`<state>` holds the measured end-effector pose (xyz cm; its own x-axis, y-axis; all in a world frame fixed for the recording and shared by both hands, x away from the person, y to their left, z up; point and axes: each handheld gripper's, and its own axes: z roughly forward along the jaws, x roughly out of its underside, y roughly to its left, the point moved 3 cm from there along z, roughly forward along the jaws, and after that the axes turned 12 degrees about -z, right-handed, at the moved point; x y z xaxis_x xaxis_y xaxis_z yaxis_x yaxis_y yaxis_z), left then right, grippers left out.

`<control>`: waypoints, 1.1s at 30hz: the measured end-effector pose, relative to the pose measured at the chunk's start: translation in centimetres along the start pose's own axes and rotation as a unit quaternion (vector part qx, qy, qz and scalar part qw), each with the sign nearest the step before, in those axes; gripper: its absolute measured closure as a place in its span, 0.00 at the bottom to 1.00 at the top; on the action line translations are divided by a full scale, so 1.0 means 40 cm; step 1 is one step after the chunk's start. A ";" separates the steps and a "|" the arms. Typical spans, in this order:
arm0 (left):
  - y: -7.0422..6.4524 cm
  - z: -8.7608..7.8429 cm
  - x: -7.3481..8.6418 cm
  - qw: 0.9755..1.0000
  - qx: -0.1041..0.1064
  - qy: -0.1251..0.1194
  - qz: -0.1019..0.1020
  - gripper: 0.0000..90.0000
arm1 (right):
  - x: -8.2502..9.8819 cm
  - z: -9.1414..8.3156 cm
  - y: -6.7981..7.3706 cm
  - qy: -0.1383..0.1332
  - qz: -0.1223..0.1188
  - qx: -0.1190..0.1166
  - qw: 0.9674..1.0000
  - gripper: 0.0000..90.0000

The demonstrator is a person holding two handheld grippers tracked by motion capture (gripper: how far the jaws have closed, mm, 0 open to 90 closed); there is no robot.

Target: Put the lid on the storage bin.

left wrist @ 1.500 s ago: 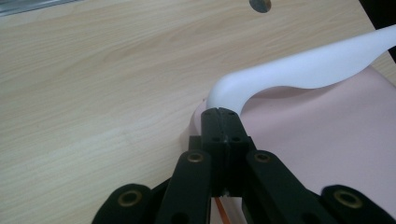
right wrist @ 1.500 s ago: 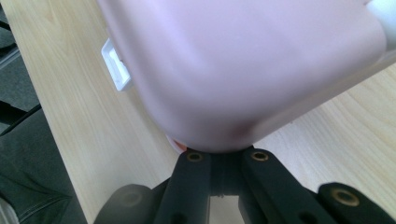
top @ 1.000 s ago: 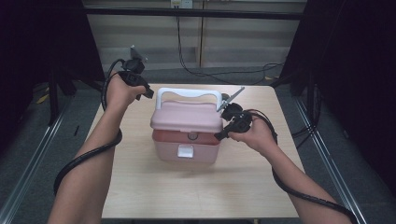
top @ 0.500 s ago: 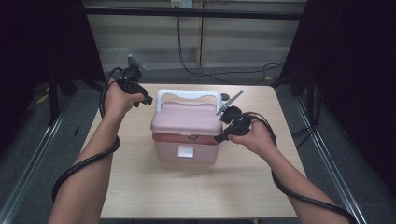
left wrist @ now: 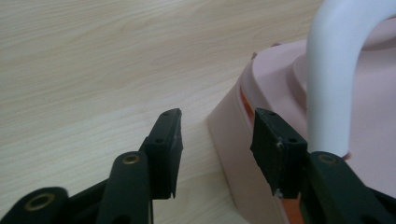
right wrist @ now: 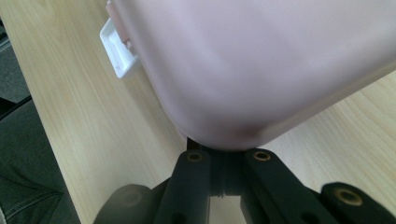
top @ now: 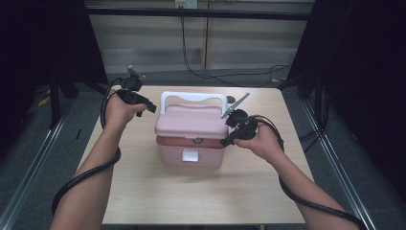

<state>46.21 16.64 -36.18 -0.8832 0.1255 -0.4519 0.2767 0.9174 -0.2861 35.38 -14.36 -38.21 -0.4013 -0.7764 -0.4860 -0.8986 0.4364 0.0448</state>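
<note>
The pink box (top: 191,136) with a white handle (top: 193,97) is standing in the middle of the wooden table (top: 143,191). The left gripper (left wrist: 215,140) has just been opening its jaws beside the box's left edge, with nothing pressed between them. The right gripper (top: 229,138) is resting closed against the lid's right corner, gripping nothing visible.

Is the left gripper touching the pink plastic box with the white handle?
Apart. In the left gripper view, the left gripper, just opening, straddles the edge of the pink plastic box; gaps show beside both pads.
</note>
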 end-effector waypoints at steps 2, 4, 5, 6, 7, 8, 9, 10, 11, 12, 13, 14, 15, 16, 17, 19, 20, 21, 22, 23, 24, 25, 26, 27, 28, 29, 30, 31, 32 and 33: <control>0.007 0.004 0.006 1.000 -0.002 -0.004 0.000 0.52 | 0.000 0.000 0.001 -0.002 0.000 0.000 1.000 0.99; 0.014 0.008 0.012 1.000 -0.004 -0.005 0.005 0.48 | 0.000 -0.002 0.002 -0.001 0.002 0.002 1.000 0.98; 0.017 0.012 0.016 1.000 -0.006 -0.006 0.006 0.47 | 0.000 -0.002 0.003 -0.001 0.002 0.002 1.000 0.97; 0.020 0.015 0.021 1.000 -0.006 -0.004 0.009 0.46 | -0.001 -0.002 0.004 -0.002 0.000 0.003 1.000 0.97; 0.023 0.019 0.025 1.000 -0.006 -0.006 0.008 0.44 | -0.001 -0.002 0.004 -0.002 -0.001 0.003 1.000 0.97; 0.024 0.022 0.029 1.000 -0.005 -0.006 0.006 0.43 | -0.001 -0.001 0.005 -0.001 0.000 0.004 1.000 0.97; 0.025 0.025 0.033 1.000 -0.003 -0.008 0.004 0.43 | -0.001 -0.001 0.005 -0.002 0.000 0.004 1.000 0.97; 0.028 0.028 0.037 1.000 -0.002 -0.007 0.005 0.43 | 0.000 -0.001 0.005 -0.003 0.001 0.004 1.000 0.97; 0.030 0.029 0.040 1.000 -0.002 -0.009 0.005 0.42 | 0.000 -0.002 0.005 -0.004 0.001 0.006 1.000 0.96; 0.034 0.031 0.044 1.000 -0.002 -0.008 0.004 0.42 | 0.000 -0.003 0.006 -0.004 0.004 0.006 1.000 0.95; 0.036 0.033 0.046 1.000 -0.002 -0.012 0.005 0.40 | 0.000 -0.003 0.008 -0.004 0.004 0.006 1.000 0.94; 0.039 0.034 0.051 1.000 -0.002 -0.012 0.006 0.39 | 0.000 -0.004 0.008 -0.005 0.002 0.006 1.000 0.94; 0.041 0.035 0.053 1.000 -0.001 -0.014 0.005 0.39 | 0.000 -0.005 0.008 -0.006 0.003 0.006 1.000 0.94; 0.043 0.037 0.056 1.000 -0.001 -0.014 0.004 0.38 | 0.000 -0.004 0.009 -0.006 0.003 0.006 1.000 0.93; 0.046 0.038 0.059 1.000 -0.002 -0.016 0.005 0.37 | 0.000 -0.004 0.009 -0.007 0.003 0.006 1.000 0.93; 0.049 0.043 0.068 1.000 -0.006 -0.014 0.010 0.36 | 0.001 -0.004 0.011 -0.008 0.006 0.005 1.000 0.91; 0.051 0.045 0.072 1.000 -0.004 -0.015 0.007 0.35 | 0.001 -0.004 0.011 -0.012 0.003 0.005 1.000 0.90; 0.052 0.046 0.075 1.000 -0.003 -0.016 0.007 0.35 | 0.001 -0.004 0.013 -0.012 0.007 0.005 1.000 0.90; 0.054 0.047 0.078 1.000 -0.004 -0.018 0.010 0.34 | 0.002 -0.004 0.013 -0.012 0.009 0.004 1.000 0.89; 0.055 0.048 0.081 1.000 -0.004 -0.019 0.009 0.34 | 0.003 -0.003 0.013 -0.014 0.008 0.004 1.000 0.88; 0.056 0.047 0.083 1.000 -0.003 -0.017 0.010 0.34 | 0.003 -0.004 0.014 -0.014 0.007 0.002 1.000 0.87; 0.057 0.049 0.086 1.000 -0.001 -0.019 0.009 0.34 | 0.003 -0.004 0.014 -0.014 0.005 0.003 1.000 0.87; 0.059 0.050 0.089 1.000 -0.002 -0.018 0.009 0.34 | 0.003 -0.004 0.015 -0.015 0.006 0.004 1.000 0.87; 0.060 0.051 0.093 1.000 -0.001 -0.019 0.009 0.34 | 0.003 -0.004 0.015 -0.015 0.006 0.006 1.000 0.86; 0.061 0.052 0.095 1.000 0.001 -0.019 0.007 0.34 | 0.004 -0.003 0.016 -0.016 0.007 0.005 1.000 0.86; 0.062 0.052 0.097 1.000 0.000 -0.018 0.009 0.34 | 0.004 -0.003 0.017 -0.016 0.008 0.005 1.000 0.85; 0.062 0.053 0.099 1.000 0.000 -0.019 0.008 0.34 | 0.005 -0.003 0.017 -0.016 0.008 0.006 1.000 0.85; 0.063 0.054 0.102 1.000 0.001 -0.020 0.009 0.34 | 0.005 -0.004 0.018 -0.016 0.009 0.006 1.000 0.85; 0.064 0.054 0.104 1.000 0.001 -0.020 0.011 0.34 | 0.006 -0.004 0.018 -0.015 0.007 0.008 1.000 0.85; 0.063 0.055 0.107 1.000 0.001 -0.021 0.010 0.34 | 0.008 -0.006 0.019 -0.016 0.009 0.010 1.000 0.85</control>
<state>43.97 18.65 -40.69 -0.8612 0.1270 -0.4921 0.2943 0.9141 -0.2790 34.54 -14.36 -38.13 -0.4117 -0.7532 -0.5130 -0.8873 0.4596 0.0372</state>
